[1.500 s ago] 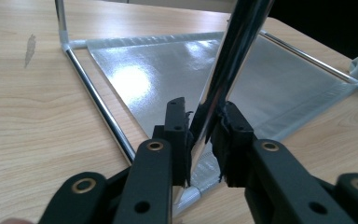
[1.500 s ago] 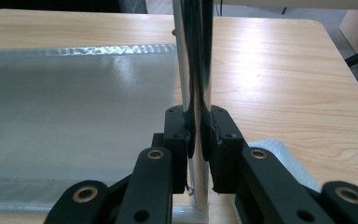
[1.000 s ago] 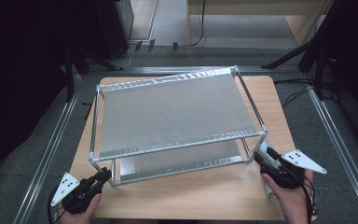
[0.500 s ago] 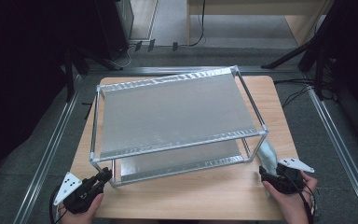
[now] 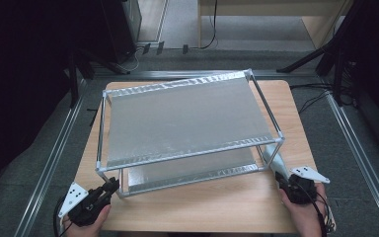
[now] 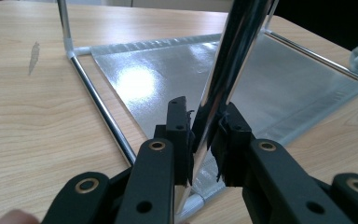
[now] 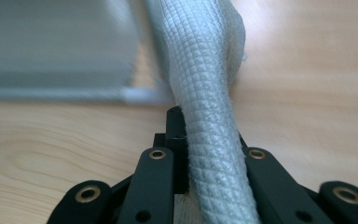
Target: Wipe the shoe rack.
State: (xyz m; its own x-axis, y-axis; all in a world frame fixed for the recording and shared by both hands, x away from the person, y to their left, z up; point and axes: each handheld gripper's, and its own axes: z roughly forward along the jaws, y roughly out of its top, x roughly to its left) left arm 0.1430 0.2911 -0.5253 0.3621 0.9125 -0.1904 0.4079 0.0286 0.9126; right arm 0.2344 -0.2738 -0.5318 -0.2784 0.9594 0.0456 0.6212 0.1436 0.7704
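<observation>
The right tool [image 5: 282,178] has drawn back, clenching the cloth [image 5: 275,160] lengthwise; the left tool [image 5: 112,186] grips the rack post [image 6: 223,79].

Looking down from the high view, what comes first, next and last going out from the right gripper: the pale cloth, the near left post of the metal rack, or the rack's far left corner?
From the right gripper:
1. Pale cloth, right beside it, held at the rack's near right corner.
2. Near left post, across the table's front, by the left gripper.
3. Far left corner, at the table's back left.

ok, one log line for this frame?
left tool: shut on rack post | right tool: shut on cloth | rack: on table
</observation>
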